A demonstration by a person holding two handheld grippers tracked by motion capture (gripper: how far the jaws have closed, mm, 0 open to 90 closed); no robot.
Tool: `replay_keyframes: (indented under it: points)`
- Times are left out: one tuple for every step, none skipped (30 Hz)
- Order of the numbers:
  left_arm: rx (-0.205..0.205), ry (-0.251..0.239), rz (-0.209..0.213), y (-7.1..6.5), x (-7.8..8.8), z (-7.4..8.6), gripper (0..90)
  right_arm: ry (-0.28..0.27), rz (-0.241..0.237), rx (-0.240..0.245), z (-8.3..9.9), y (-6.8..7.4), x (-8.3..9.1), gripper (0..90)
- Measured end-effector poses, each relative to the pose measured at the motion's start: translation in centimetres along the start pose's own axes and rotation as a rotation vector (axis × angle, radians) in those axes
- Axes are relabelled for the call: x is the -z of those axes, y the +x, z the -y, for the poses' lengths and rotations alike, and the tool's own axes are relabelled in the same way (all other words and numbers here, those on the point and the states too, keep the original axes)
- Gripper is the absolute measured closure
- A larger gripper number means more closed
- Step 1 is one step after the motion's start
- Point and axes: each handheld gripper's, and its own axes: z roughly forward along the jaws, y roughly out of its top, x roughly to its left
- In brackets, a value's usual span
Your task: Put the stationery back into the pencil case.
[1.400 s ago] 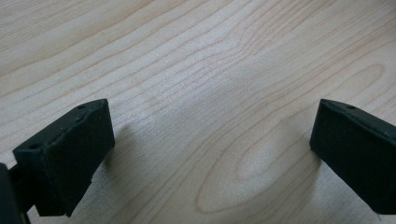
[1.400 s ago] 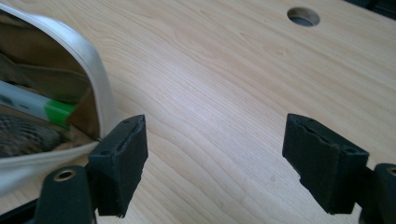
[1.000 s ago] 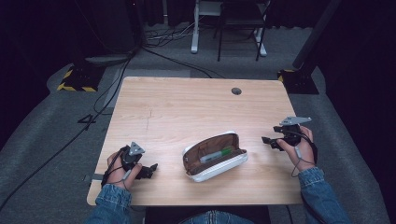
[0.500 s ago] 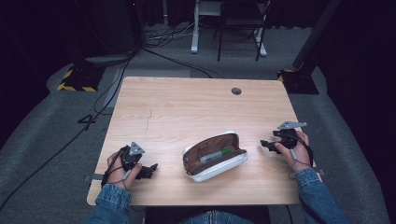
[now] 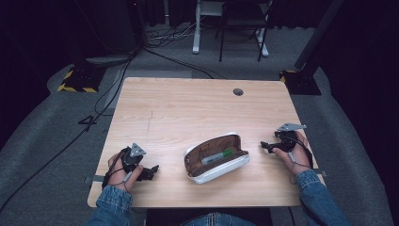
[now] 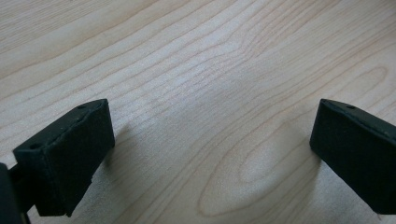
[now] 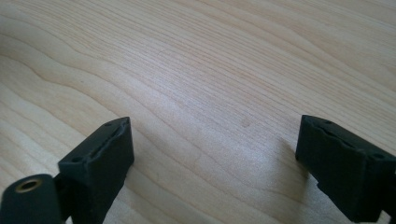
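Two grippers are seen at the near edge of the wooden bench [image 5: 188,108], one in each of the person's hands, with an open pencil case [image 5: 216,157] lying between them.

The left gripper [image 5: 153,168] is held low over the near-left part of the bench, pointing toward the case and well apart from it. In the left gripper view its jaws are spread wide, with bare wood grain between them and shadows cast close beneath the pads; nothing is grasped.

The right gripper [image 5: 264,146] is held near the right edge, pointing left toward the case, with a clear strip of bench left between its tips and the case's right end. Its jaws have just been opening and are now released; in the right gripper view only bare wood lies between them, and nothing is gripped.

The pencil case is white outside and brown inside, and it is set at a slant, its right end farther from the person than its left. Its opening is turned upward. A marker [image 5: 217,156] with a green section is lodged inside, lying along the length of the case. Neither gripper is in contact with the case or the marker.

A small round grommet [image 5: 238,92] is noted near the far edge of the bench. Denim sleeves [image 5: 115,205] are visible on both forearms.
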Motion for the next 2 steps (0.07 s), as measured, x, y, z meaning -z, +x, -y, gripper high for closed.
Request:
replay_keyframes:
  points:
    - [0.002,0.001,0.0,-0.03,0.01,0.02,0.0,0.0,0.0,0.0,0.0,0.0,0.0,10.4]
    - [-0.003,0.001,-0.001,-0.02,0.03,0.02,0.0,0.003,0.001,-0.001,-0.04,-0.02,-0.06,9.0]
